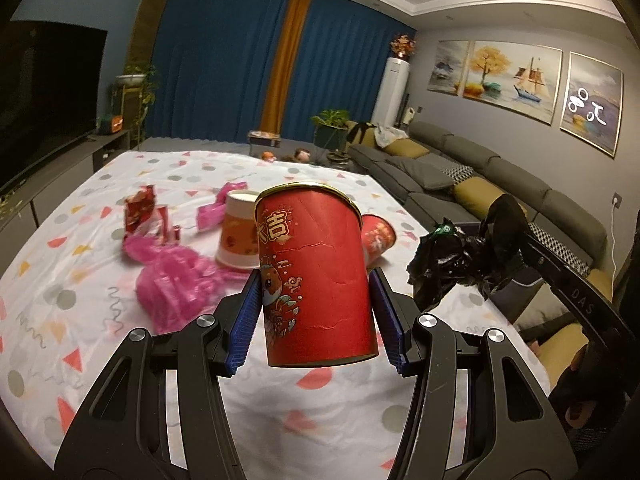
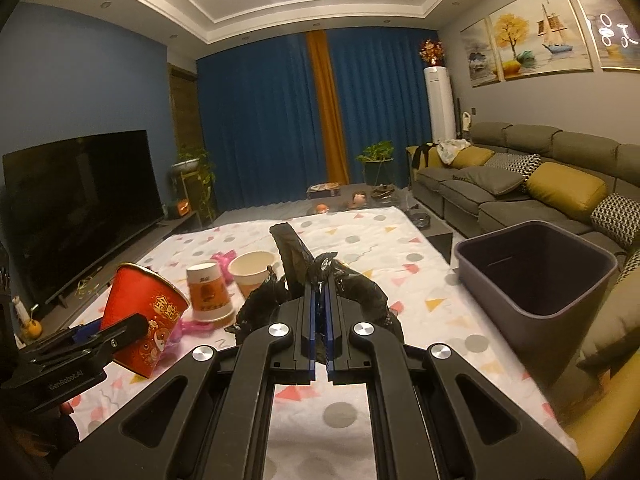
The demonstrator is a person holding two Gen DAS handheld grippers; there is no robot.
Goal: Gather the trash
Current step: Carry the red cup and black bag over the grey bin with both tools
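Observation:
My left gripper [image 1: 316,300] is shut on a tall red paper cup [image 1: 316,276] with gold print and holds it above the table; it also shows in the right wrist view [image 2: 146,320]. My right gripper [image 2: 320,284] is shut on a crumpled black plastic bag [image 2: 296,276], also seen in the left wrist view [image 1: 464,256]. A dark grey bin [image 2: 536,272] stands open at the right of the table. On the cloth lie an orange-and-white cup [image 1: 236,232], another red cup [image 1: 378,240], pink plastic [image 1: 176,280] and red wrappers [image 1: 140,208].
The table wears a white cloth [image 1: 328,408] with coloured shapes. A grey sofa [image 2: 520,184] with cushions runs along the right. A large TV [image 2: 80,208] stands at the left. Blue curtains and plants are at the back.

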